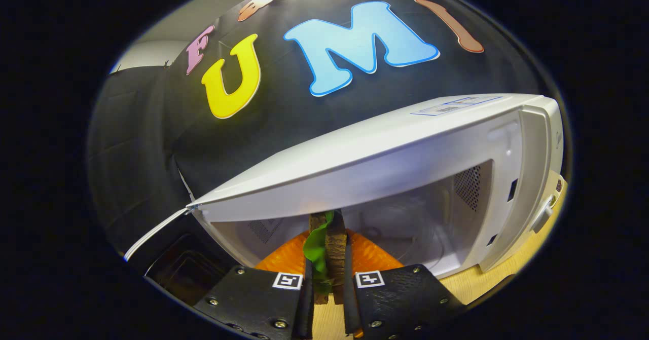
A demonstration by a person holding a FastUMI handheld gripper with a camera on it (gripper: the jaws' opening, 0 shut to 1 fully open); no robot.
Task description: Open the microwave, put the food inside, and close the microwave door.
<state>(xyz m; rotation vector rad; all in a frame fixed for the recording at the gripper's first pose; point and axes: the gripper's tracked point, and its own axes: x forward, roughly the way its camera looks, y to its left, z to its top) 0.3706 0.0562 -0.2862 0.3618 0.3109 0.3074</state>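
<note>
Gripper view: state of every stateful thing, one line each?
microwave: cavity open, nothing visibly resting on its floor yet.
microwave door: swung open, hanging beside the cavity opening.
food: a sandwich-like stack with a green leaf and orange ends, held on edge between the fingers, at the cavity mouth.
gripper: shut on the food, both fingers pressing its sides.
</note>
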